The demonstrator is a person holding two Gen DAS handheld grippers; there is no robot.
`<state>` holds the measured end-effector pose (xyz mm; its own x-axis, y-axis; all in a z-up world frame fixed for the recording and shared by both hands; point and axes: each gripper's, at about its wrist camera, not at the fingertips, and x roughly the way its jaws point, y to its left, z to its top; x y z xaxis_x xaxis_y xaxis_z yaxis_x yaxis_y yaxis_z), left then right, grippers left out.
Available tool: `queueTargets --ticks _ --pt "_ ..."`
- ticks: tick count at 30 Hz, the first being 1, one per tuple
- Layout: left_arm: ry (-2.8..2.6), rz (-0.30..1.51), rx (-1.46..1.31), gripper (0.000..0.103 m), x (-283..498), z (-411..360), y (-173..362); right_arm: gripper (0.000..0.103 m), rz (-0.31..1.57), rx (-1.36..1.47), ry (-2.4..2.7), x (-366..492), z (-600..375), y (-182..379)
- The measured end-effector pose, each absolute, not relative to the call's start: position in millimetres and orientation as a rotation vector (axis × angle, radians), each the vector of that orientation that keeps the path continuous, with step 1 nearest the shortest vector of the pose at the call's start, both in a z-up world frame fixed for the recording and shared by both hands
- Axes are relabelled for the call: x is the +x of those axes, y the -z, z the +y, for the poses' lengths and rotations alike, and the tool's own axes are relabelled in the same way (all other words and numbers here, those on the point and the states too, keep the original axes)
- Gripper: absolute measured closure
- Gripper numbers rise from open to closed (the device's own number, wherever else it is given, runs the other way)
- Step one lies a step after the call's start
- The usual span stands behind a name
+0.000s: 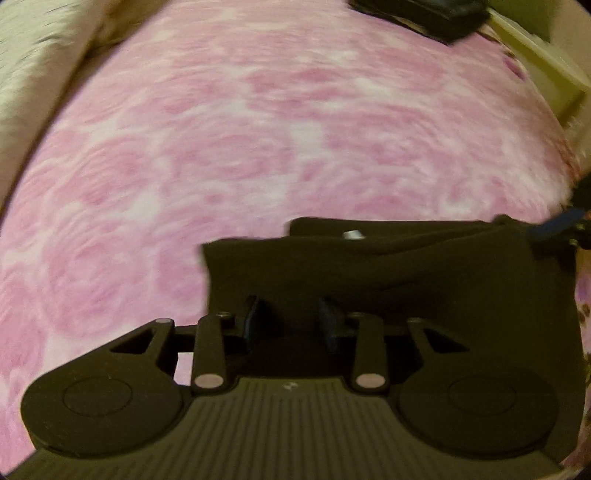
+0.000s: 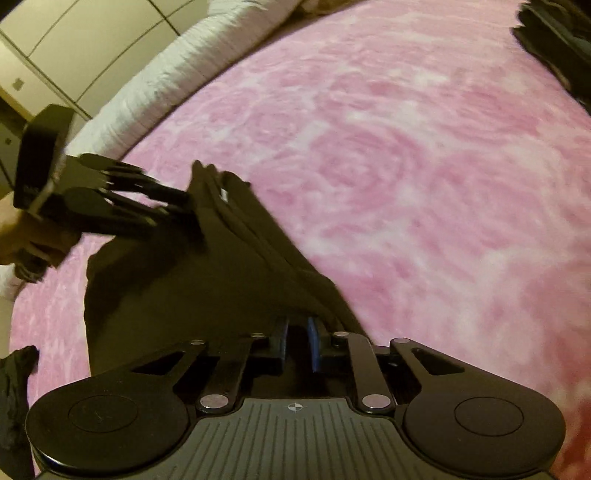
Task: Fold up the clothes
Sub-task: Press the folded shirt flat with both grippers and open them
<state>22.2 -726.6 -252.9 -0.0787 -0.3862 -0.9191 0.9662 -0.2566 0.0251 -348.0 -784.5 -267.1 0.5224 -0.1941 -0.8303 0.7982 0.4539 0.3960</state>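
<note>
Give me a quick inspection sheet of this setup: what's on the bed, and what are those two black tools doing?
Surface: pink rose-patterned blanket spread over a bed.
Job's things: dark garment, partly folded in layers, with a small white tag.
Clutter: a dark pile at the far edge; another dark cloth at the near edge.
Grippers: left tool and right tool each have folded fabric between their fingers; both views are blurred, so the grip itself is unclear. A hand holds the left tool.
Cables: nothing seen.
Surroundings: white quilted bedding, pale panelled wall.
</note>
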Motion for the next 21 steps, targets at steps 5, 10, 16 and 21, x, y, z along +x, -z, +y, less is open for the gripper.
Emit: queueTargets --ticks 5,10,16,21 --pt "1.532 0.818 1.048 0.075 25.9 -732.6 267.4 0.086 0.761 0.816 0.665 -337.2 -772.0 246.5" --pt "1.532 0.791 1.07 0.071 27.9 -750.2 274.2 0.088 0.825 0.843 0.655 -331.2 -788.1 277.1" --pt "1.468 0.763 1.027 0.077 36.5 -720.4 231.0 0.091 0.902 0.758 0.71 -333.1 -772.5 254.2" --pt "1.517 0.839 1.08 0.076 10.9 -684.0 241.0 0.083 0.9 0.778 0.641 -321.0 -756.4 256.8"
